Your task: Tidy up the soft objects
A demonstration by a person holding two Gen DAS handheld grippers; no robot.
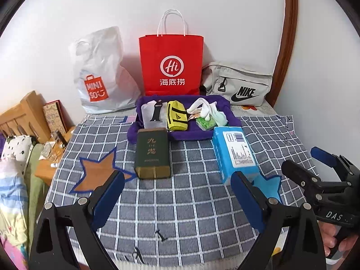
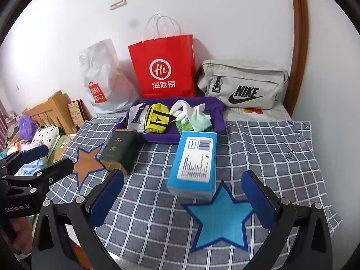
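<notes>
1. Hovering over the checked cloth [image 1: 180, 202], the left gripper [image 1: 180, 193] and the right gripper [image 2: 183, 193] both stand spread wide with nothing between their pads.
2. Soft things sit in the purple tray [image 1: 231, 117] at the cloth's far edge: a yellow Adidas pouch [image 1: 176, 118], white gloves [image 1: 207, 109] and a green packet [image 1: 205, 123].
3. Standing just in front of the tray are 2 boxes, a dark green box [image 1: 153, 155] and a blue box [image 2: 193, 162].
4. Risk, as I judge it: a reach toward the tray could knock either box over, since both block the path, and limp gloves could slip from wide pads.
5. Readable writing: "MINISO" on the white plastic bag [image 1: 99, 72], "Hi" on the red paper bag [image 1: 172, 65], "NIKE" on the grey bag [image 1: 238, 83].
</notes>
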